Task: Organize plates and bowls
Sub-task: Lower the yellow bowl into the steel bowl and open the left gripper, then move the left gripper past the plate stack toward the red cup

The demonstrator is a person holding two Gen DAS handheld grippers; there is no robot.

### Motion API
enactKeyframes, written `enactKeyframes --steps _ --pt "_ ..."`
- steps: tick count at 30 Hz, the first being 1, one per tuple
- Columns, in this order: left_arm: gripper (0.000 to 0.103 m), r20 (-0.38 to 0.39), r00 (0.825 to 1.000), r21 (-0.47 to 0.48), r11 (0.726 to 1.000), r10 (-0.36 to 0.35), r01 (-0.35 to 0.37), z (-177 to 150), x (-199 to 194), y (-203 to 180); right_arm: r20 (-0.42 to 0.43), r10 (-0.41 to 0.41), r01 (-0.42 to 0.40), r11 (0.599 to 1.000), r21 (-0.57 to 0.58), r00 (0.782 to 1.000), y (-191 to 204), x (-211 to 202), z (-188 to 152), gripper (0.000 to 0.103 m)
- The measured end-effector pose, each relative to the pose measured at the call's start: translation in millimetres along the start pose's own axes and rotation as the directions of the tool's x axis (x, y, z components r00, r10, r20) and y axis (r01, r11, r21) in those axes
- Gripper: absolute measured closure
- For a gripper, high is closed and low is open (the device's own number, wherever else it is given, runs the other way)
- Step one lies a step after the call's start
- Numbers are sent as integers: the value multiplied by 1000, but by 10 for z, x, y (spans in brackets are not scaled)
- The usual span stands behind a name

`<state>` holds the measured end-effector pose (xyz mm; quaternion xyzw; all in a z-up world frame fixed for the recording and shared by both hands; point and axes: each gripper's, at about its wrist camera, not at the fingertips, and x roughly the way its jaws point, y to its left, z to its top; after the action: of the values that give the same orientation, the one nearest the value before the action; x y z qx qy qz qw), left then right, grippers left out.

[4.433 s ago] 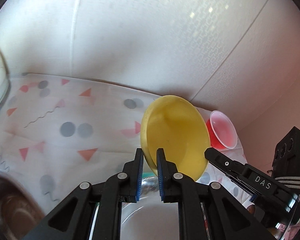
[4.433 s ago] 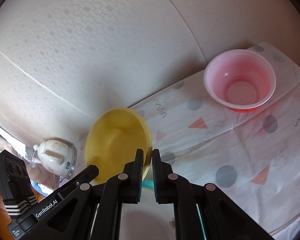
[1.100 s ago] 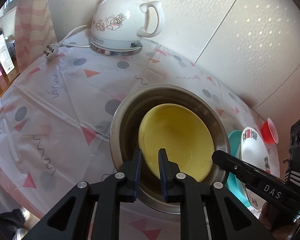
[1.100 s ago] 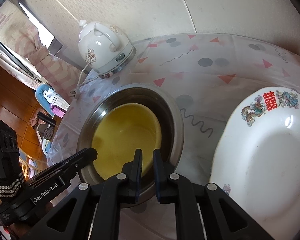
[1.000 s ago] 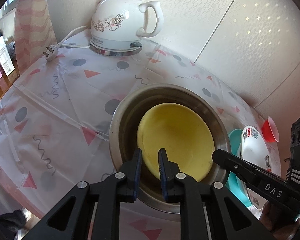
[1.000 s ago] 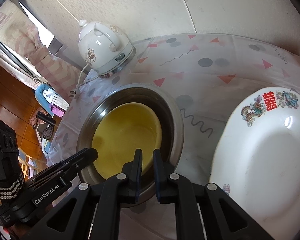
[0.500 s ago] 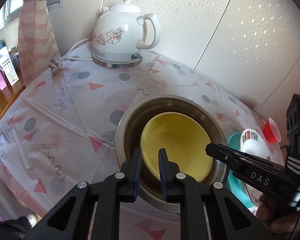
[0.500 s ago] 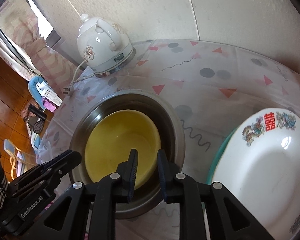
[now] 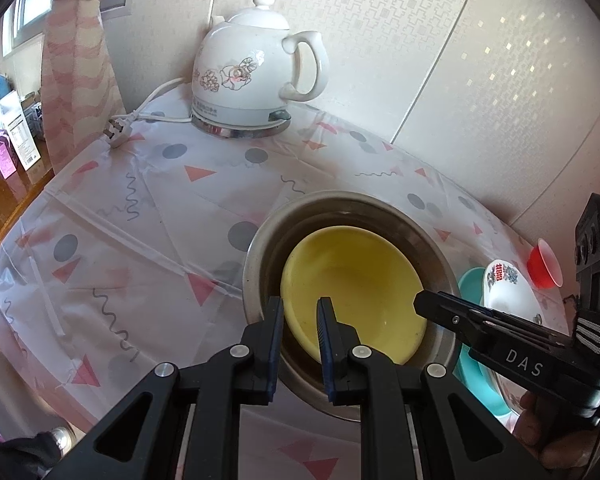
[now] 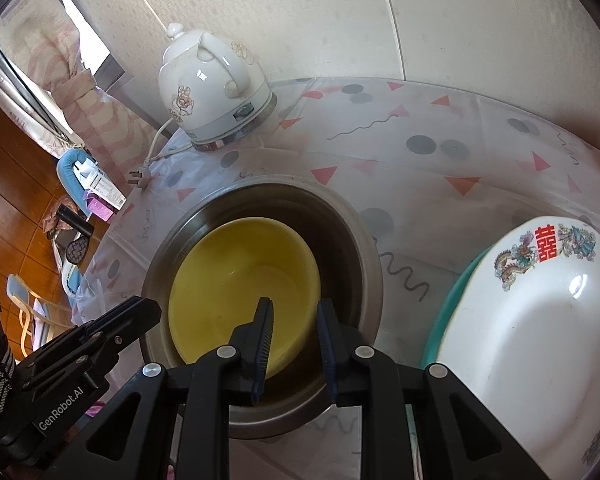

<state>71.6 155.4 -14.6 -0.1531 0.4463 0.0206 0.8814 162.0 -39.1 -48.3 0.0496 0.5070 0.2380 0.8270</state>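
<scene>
A yellow bowl (image 9: 352, 280) (image 10: 240, 280) lies inside a big steel bowl (image 9: 260, 248) (image 10: 360, 240) on the patterned tablecloth. My left gripper (image 9: 300, 312) still has the yellow bowl's near left rim between its narrow jaws, shut on it. My right gripper (image 10: 294, 312) hangs over the bowl's right rim. Its jaws are spread a little and the pads do not press on the rim. In the left wrist view the right gripper (image 9: 424, 300) reaches in from the right. In the right wrist view the left gripper (image 10: 140, 312) shows at the lower left.
A white floral kettle (image 9: 256, 76) (image 10: 212, 92) stands at the back by the wall, its plug (image 9: 118, 132) lying on the cloth. Right of the steel bowl, a white dragon-pattern dish (image 10: 540, 320) rests on a teal plate (image 10: 444, 312). Beyond them is a red cup (image 9: 544, 268). The table edge drops off at left.
The yellow bowl came from near the red cup into the steel bowl. In the last second the right jaws spread off its rim. Both views drew back slightly.
</scene>
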Motion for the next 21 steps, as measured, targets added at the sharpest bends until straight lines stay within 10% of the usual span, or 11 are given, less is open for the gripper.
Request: enactKeyframes --steps 21 --pt "79 25 999 99 995 -25 22 -57 -143 -444 167 -25 6 993 114 986 -401 -636 -146 75"
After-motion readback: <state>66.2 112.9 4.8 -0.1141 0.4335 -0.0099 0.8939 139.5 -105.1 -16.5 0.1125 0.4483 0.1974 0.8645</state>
